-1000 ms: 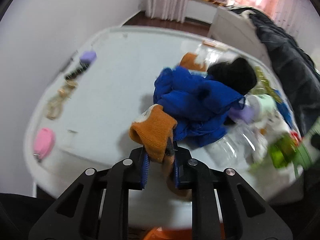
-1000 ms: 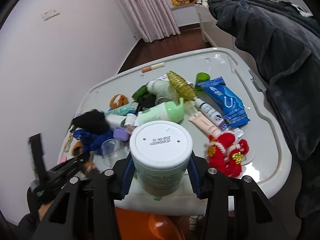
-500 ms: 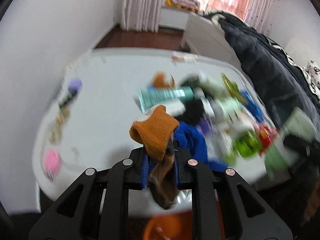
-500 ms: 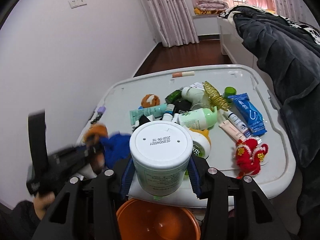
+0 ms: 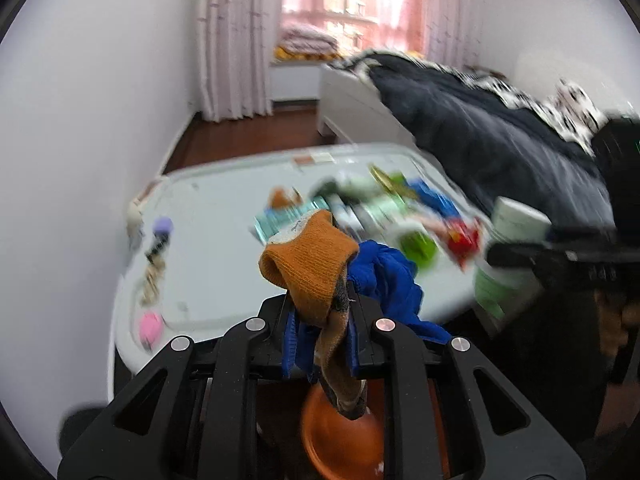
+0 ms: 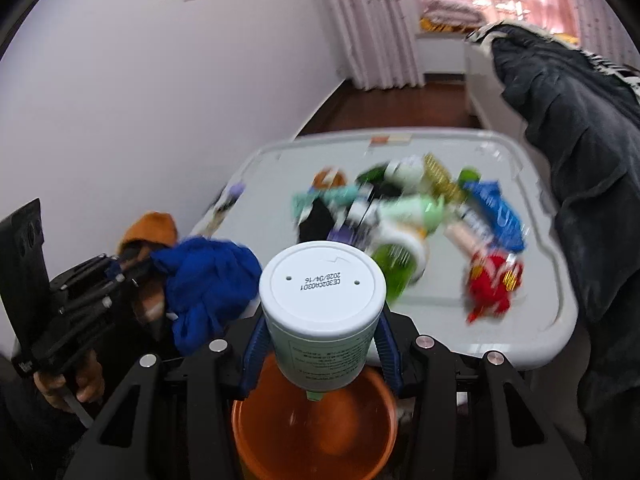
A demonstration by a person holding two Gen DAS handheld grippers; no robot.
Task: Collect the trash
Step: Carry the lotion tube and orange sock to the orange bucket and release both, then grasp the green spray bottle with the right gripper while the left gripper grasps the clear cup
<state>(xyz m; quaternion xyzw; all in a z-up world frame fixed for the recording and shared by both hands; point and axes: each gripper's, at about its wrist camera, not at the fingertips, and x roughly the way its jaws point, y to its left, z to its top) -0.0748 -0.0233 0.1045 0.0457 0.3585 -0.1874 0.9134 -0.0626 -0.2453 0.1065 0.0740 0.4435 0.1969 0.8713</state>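
Left wrist: blue cloth (image 5: 390,276) now lifted with orange sock (image 5: 310,264).

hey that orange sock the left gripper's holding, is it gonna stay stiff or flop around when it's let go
Probably floppy: the orange sock bends over the left gripper and its tail hangs limp toward the orange bucket. Likely light, so it may snag on the blue cloth beside it.

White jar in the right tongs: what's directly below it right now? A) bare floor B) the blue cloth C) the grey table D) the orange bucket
D: in the right wrist view the white jar, clamped in the right tongs, hangs over the open mouth of the orange bucket.
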